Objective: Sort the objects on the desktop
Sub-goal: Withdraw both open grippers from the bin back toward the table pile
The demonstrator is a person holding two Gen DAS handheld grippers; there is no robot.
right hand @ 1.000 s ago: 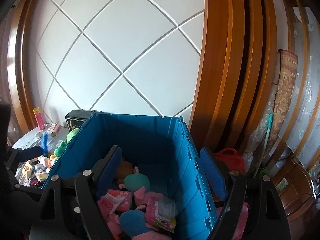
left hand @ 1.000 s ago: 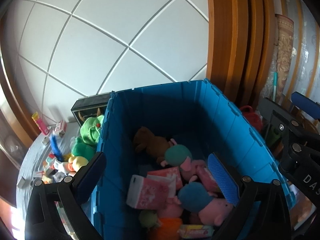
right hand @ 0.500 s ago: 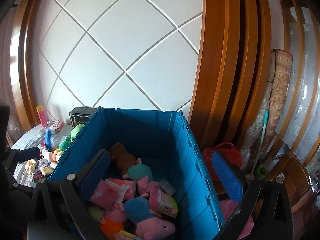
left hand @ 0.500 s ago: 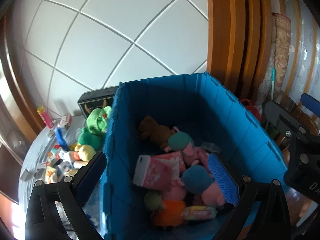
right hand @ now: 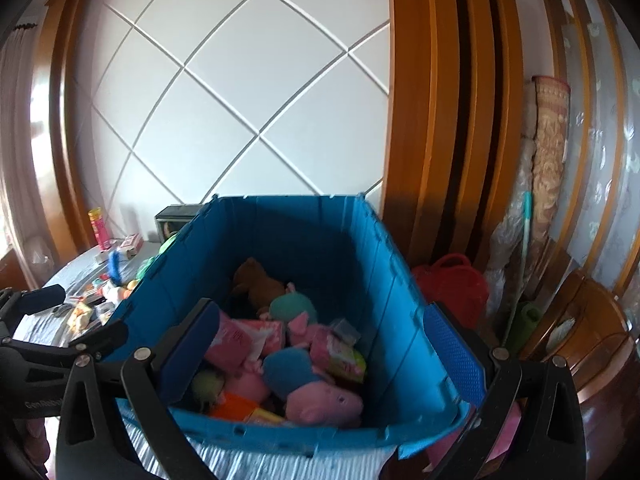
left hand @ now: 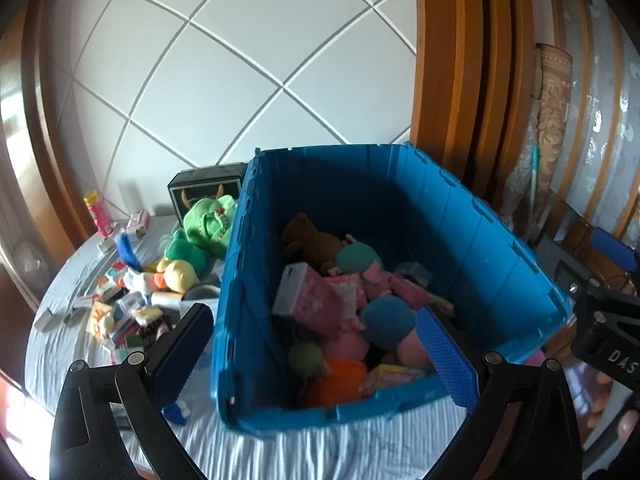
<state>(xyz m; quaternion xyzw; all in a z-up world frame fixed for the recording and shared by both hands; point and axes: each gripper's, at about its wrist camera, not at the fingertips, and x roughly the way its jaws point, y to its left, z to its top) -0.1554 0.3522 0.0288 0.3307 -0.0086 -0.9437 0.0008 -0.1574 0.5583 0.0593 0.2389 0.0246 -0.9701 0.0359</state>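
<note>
Left wrist: blue crate (left hand: 500, 248) holds plush toys (left hand: 384, 320)

Bright daylight from the left, deep shadow inside the blue crate (left hand: 472, 216), fisheye-bent dark corners, slight blur.

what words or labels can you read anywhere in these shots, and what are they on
"DAS": white letters, cut off by the frame edge, on the black body of the right gripper.
"GenRobot", faint and partly cut off: on the black body of the left gripper.
Print on the pink cartons in the blue plastic crate: too blurred.
</note>
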